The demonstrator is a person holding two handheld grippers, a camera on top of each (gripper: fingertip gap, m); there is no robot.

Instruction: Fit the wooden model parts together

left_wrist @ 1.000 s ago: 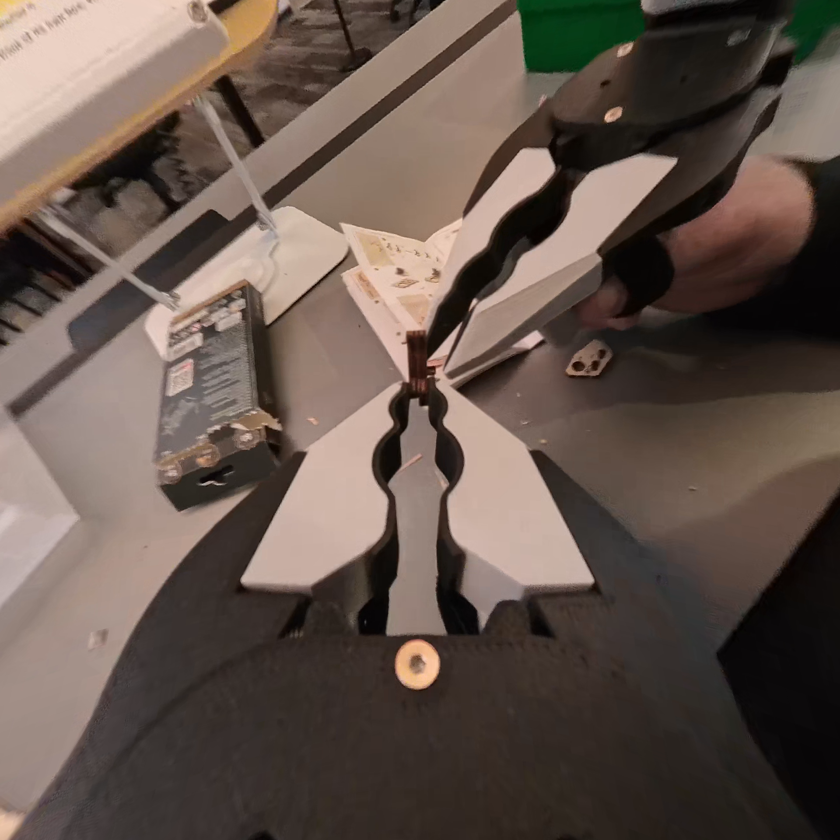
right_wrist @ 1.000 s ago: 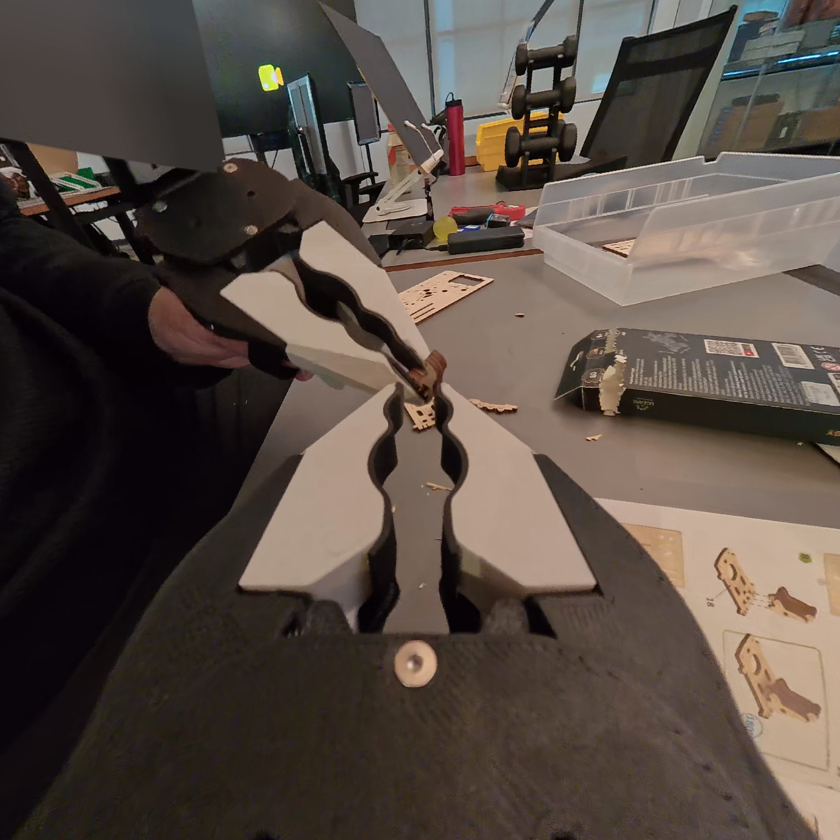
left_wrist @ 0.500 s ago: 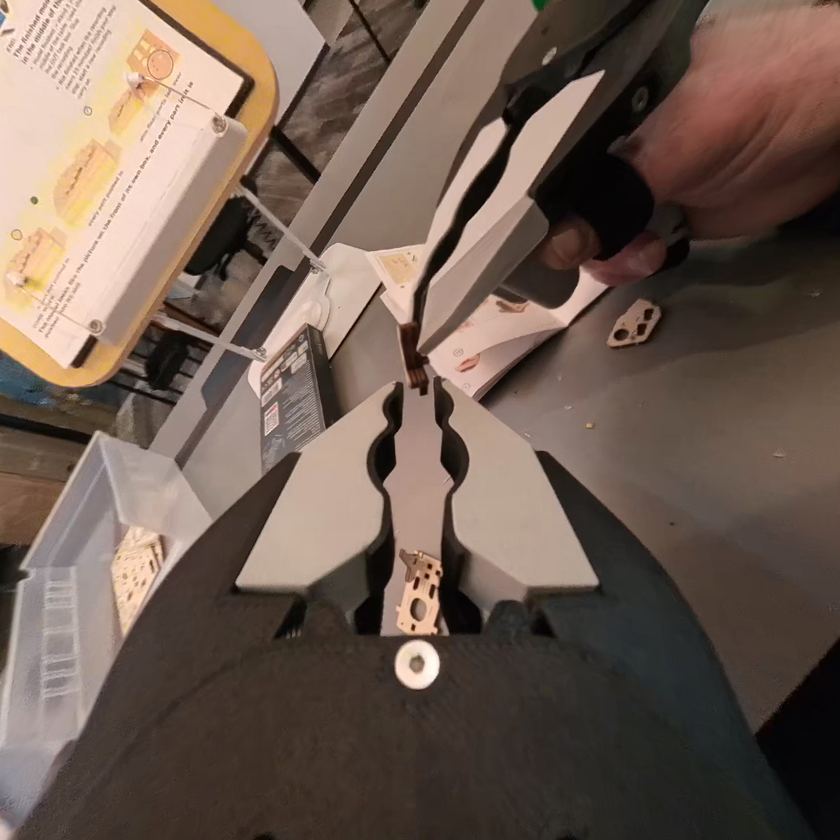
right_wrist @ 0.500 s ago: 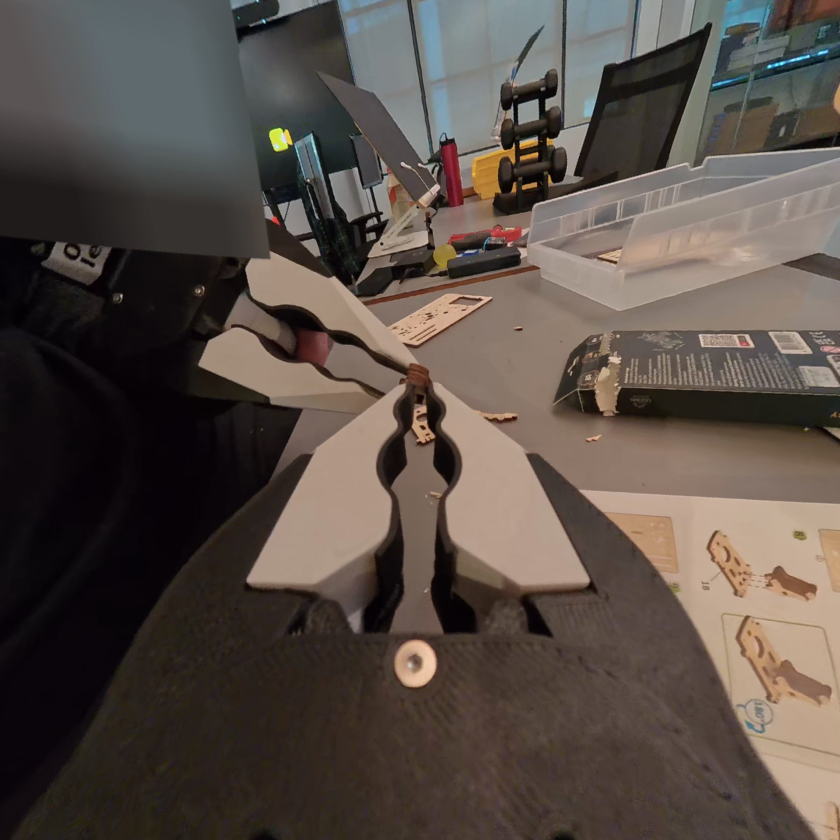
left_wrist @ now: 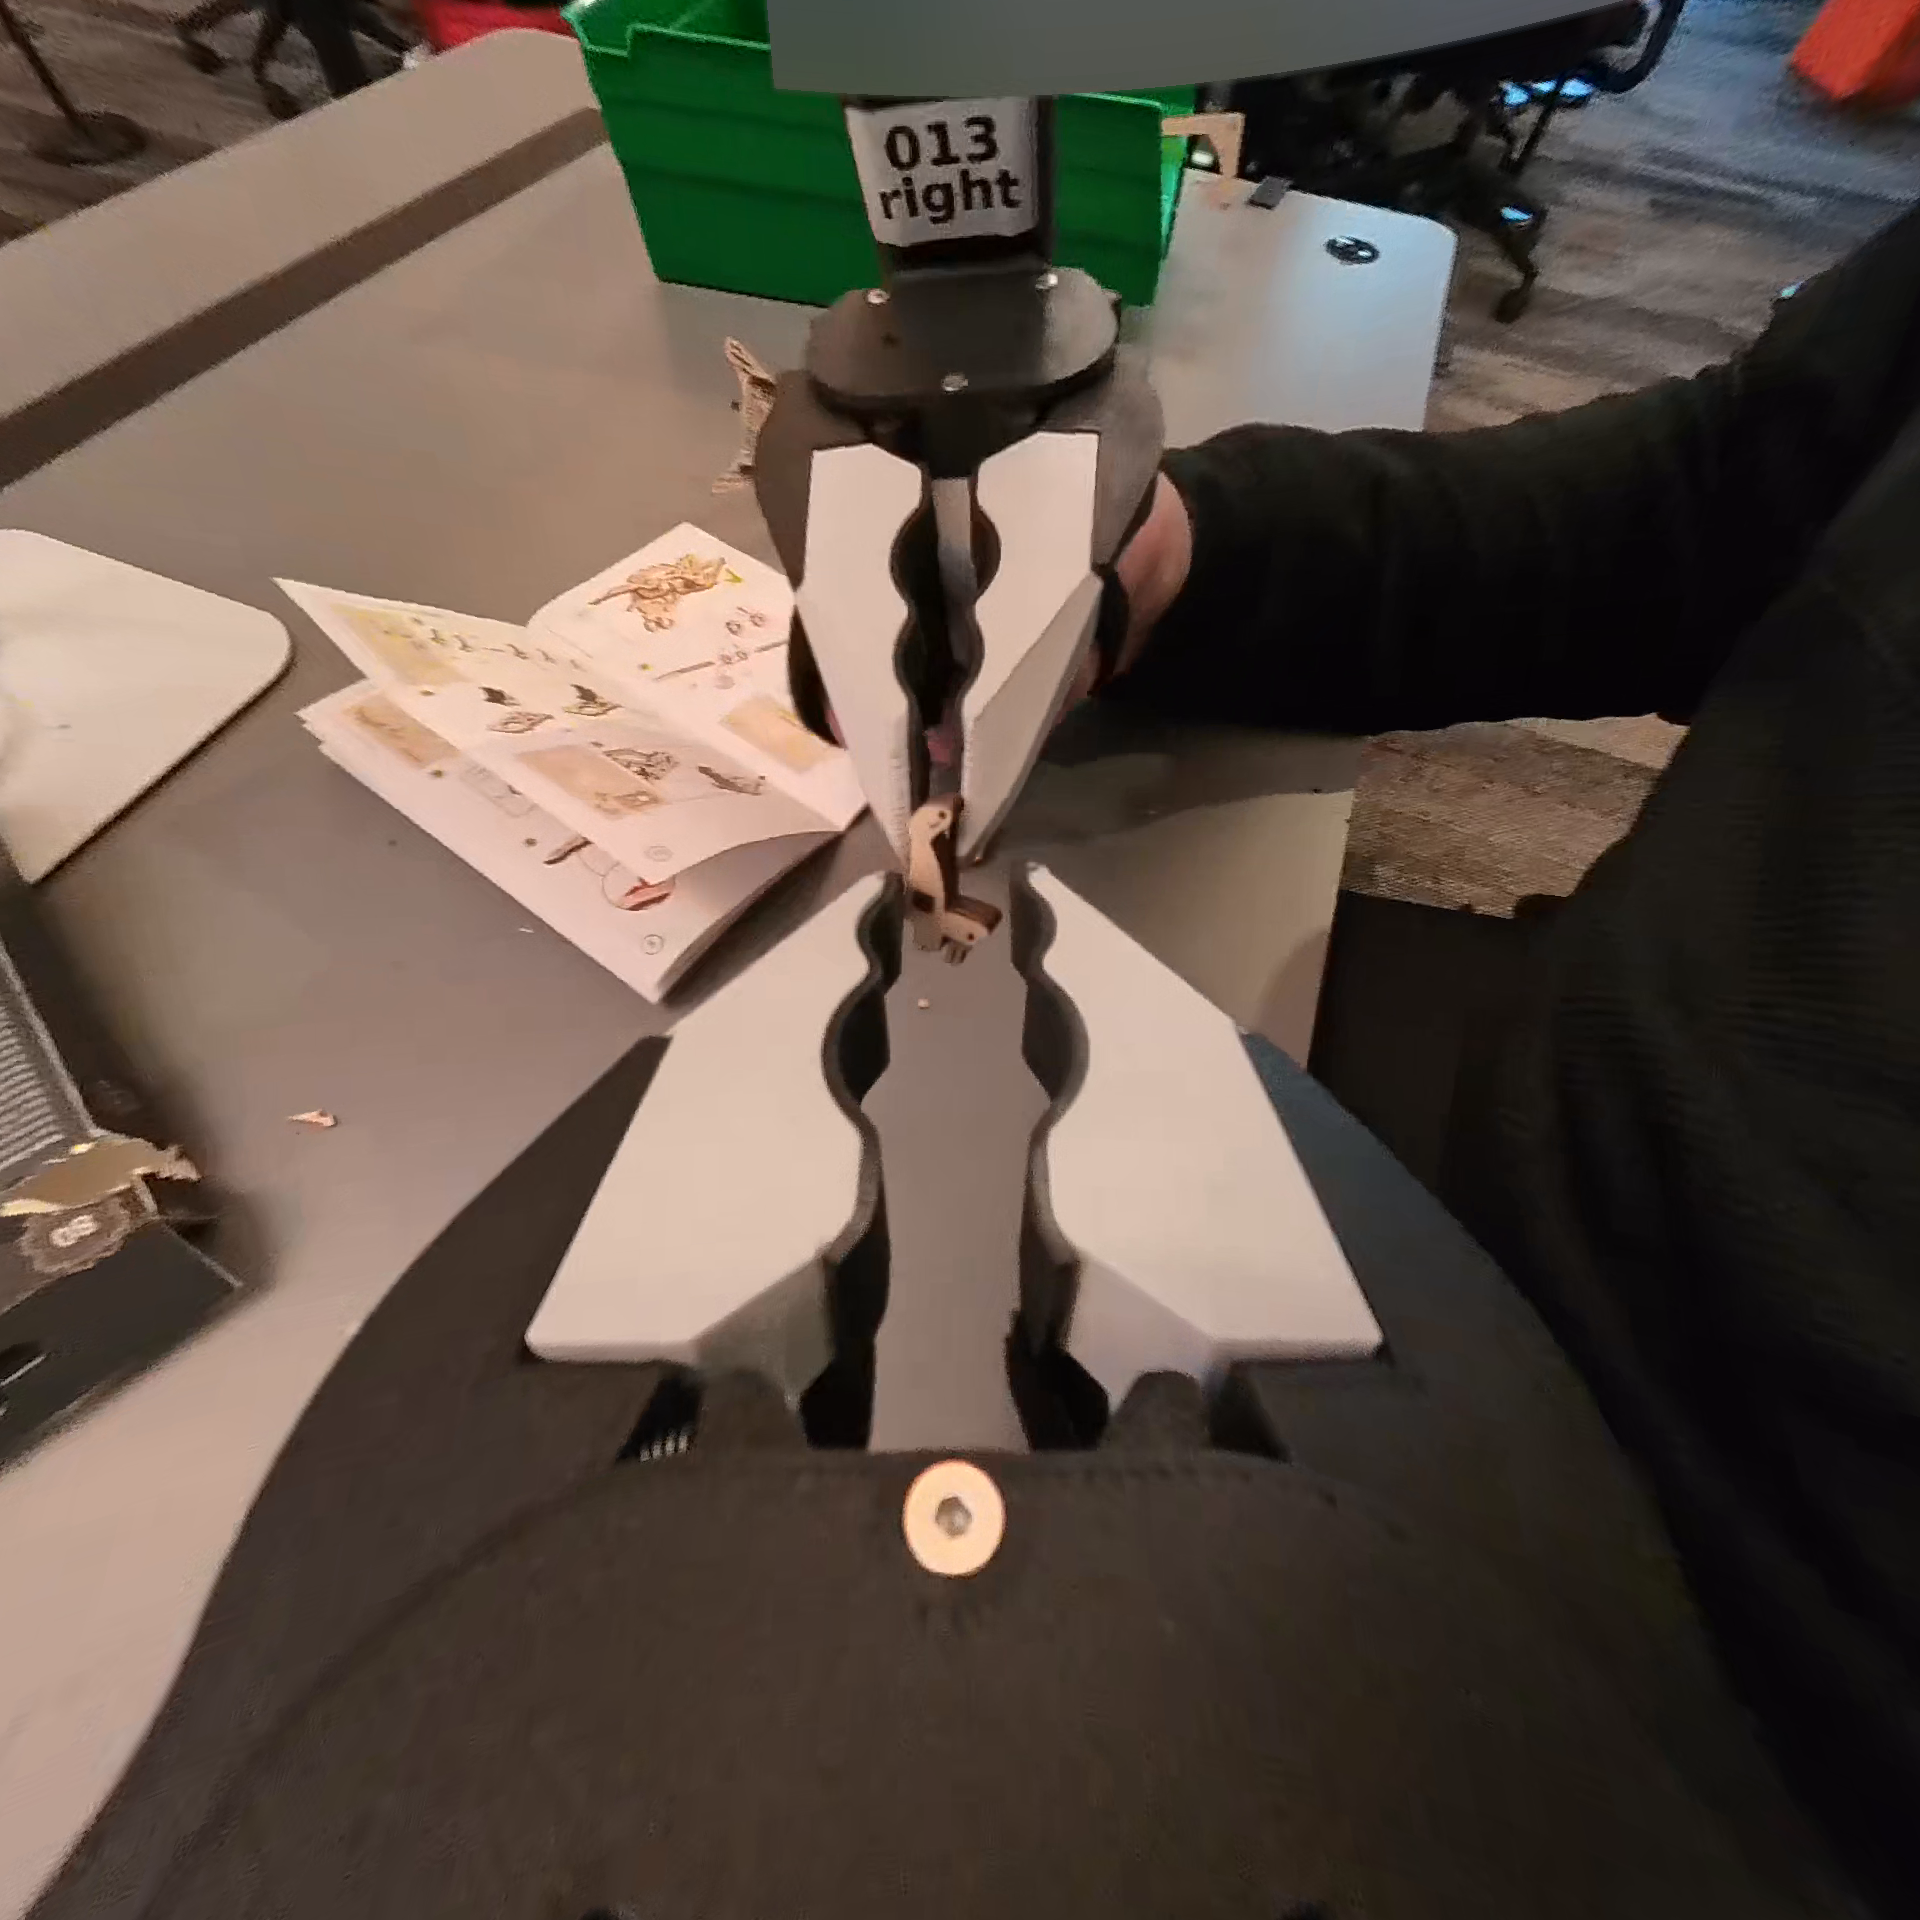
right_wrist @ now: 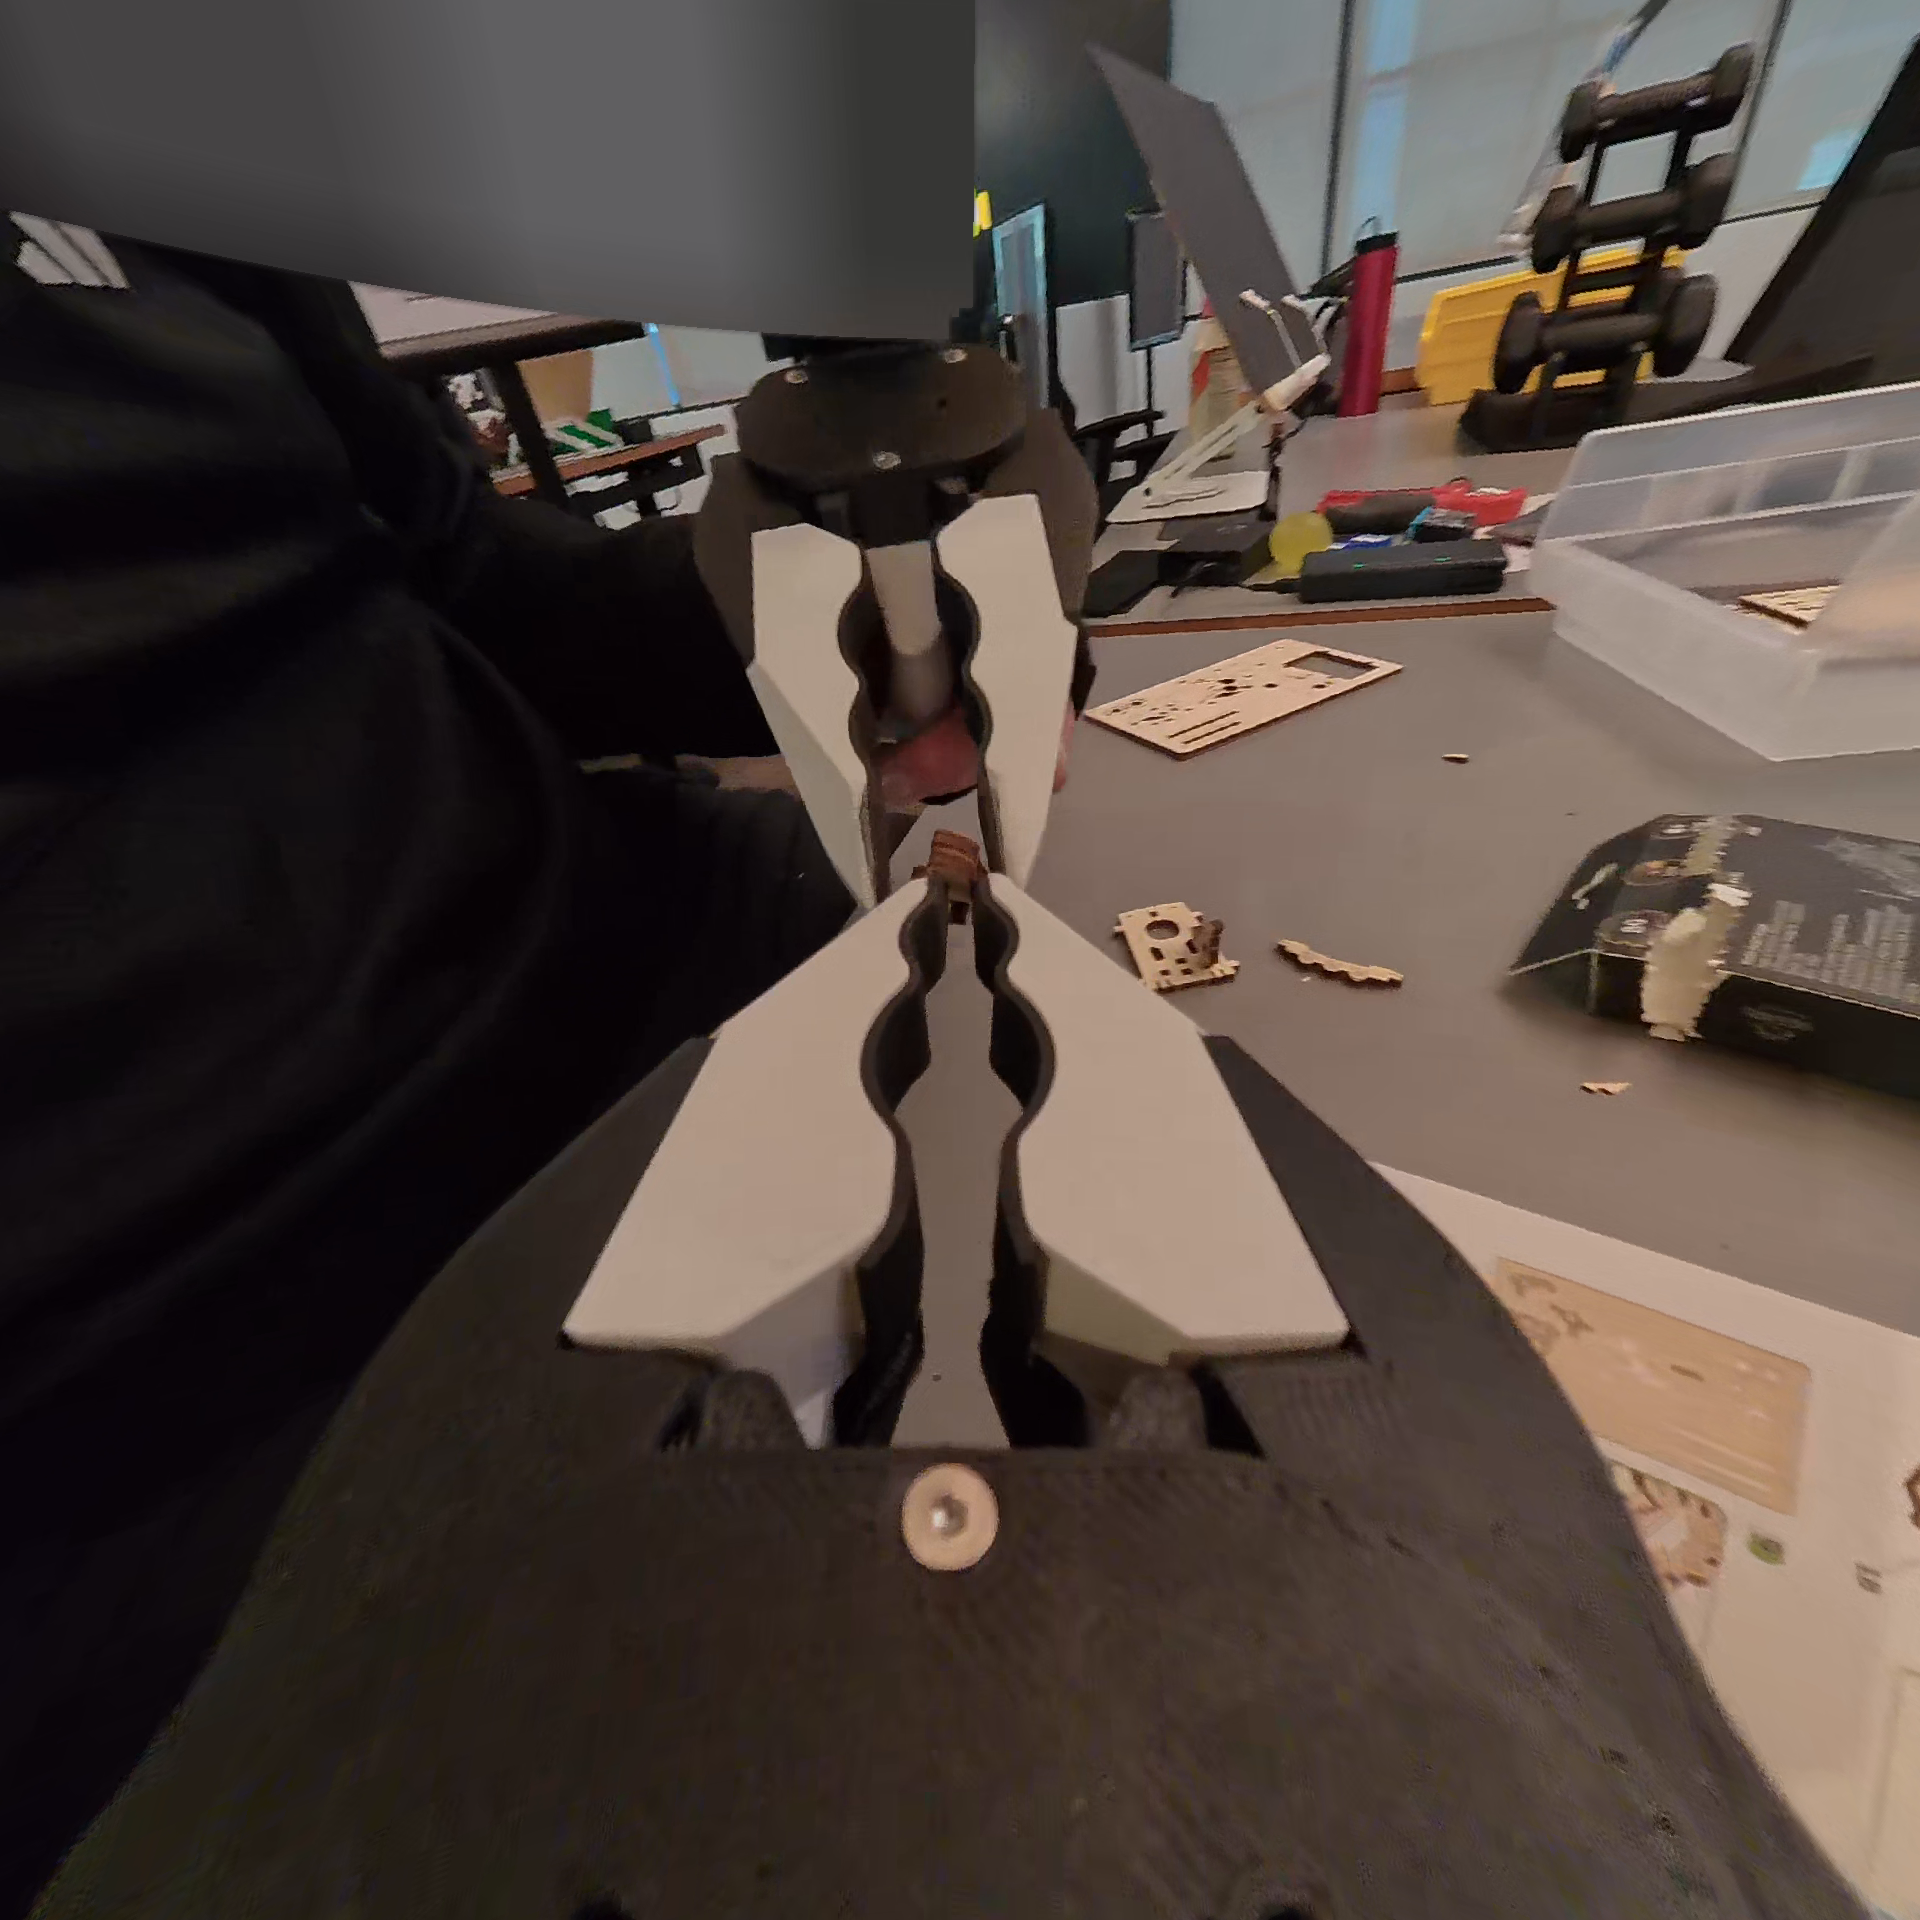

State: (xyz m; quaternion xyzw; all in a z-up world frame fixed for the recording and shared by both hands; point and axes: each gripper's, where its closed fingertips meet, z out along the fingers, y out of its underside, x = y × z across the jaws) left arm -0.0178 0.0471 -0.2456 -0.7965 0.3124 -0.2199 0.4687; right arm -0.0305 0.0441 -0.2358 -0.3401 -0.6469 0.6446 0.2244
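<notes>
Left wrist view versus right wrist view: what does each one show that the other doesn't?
Only the left wrist view shows the green bin and the open fingers of the left gripper close up. Only the right wrist view shows the punched wooden sheet, the clear plastic box and the dumbbell rack. Both show the small wooden piece pinched by the right gripper, the instruction booklet and the grey table.

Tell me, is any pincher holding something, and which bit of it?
The right gripper pinches the small wooden piece by its upper end; the lower end hangs free. The left gripper is open, holding nothing.
</notes>
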